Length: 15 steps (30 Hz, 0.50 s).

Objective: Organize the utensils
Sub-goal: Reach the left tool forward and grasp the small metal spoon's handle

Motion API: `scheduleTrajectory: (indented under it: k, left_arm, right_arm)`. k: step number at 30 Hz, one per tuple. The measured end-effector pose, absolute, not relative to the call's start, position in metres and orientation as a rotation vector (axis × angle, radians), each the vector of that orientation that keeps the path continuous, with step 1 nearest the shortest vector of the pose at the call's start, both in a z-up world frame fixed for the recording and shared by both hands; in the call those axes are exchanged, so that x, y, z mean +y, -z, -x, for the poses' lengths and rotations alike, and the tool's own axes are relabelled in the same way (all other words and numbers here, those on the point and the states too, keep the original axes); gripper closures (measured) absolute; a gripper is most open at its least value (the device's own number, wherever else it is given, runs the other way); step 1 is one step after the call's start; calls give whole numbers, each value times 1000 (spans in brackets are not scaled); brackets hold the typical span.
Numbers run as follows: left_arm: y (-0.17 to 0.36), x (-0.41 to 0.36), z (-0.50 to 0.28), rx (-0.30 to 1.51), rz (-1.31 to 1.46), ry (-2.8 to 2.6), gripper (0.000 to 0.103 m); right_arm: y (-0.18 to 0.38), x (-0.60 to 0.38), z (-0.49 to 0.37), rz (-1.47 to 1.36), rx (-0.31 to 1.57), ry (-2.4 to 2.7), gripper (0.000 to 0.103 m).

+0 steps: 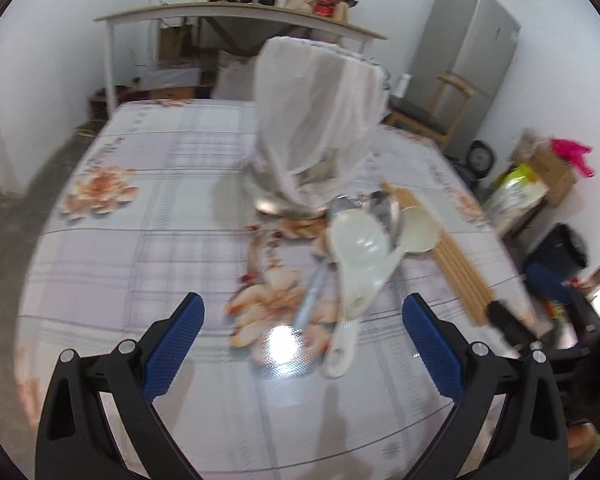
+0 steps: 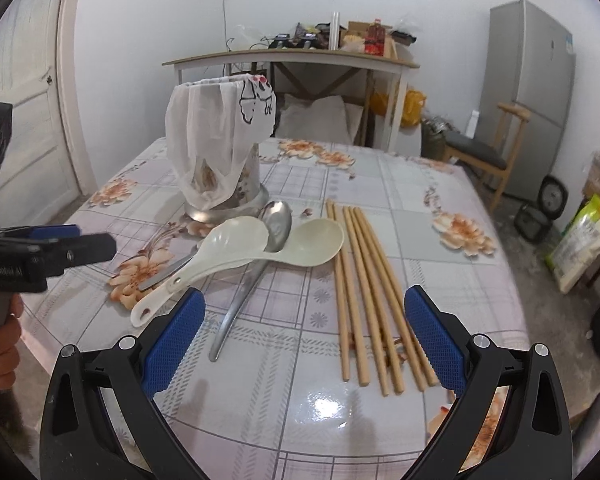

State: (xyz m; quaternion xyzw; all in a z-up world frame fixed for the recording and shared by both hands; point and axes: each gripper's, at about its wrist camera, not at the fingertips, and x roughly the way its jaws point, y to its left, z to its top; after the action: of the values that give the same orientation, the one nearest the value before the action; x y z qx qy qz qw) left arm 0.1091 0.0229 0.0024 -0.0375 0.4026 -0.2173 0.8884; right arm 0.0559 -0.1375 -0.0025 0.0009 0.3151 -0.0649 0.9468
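Left gripper (image 1: pixel 302 316): jaws wide, empty | right gripper (image 2: pixel 304 312): jaws wide, empty | bundle of tan wooden chopsticks (image 2: pixel 374 292) ahead between right fingers | risk: closing on loose round sticks may scatter them toward 2 overlapping white plastic spoons (image 2: pixel 236 256).
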Motion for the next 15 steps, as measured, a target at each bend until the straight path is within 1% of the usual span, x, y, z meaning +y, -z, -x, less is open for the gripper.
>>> scheduleTrajectory:
  k: [8,9,13,14,15]
  left_arm:
    - [-7,-13,-124,773,-65,542,6]
    - [-6,-16,-126,774,-79,551,8]
    - [-1,-36,-129,780,-150,619,27]
    - [1,-41,-129,782,-175,634,30]
    - [3,-48,-128,785,-209,648,34]
  right_arm:
    - [7,-149,-63,-81,658,98,8]
    - [8,-150,-64,-88,658,93,8]
    - [9,-155,-66,-102,660,90,8]
    - [9,-157,-66,-106,660,91,8]
    - [10,-159,-67,-111,660,92,8]
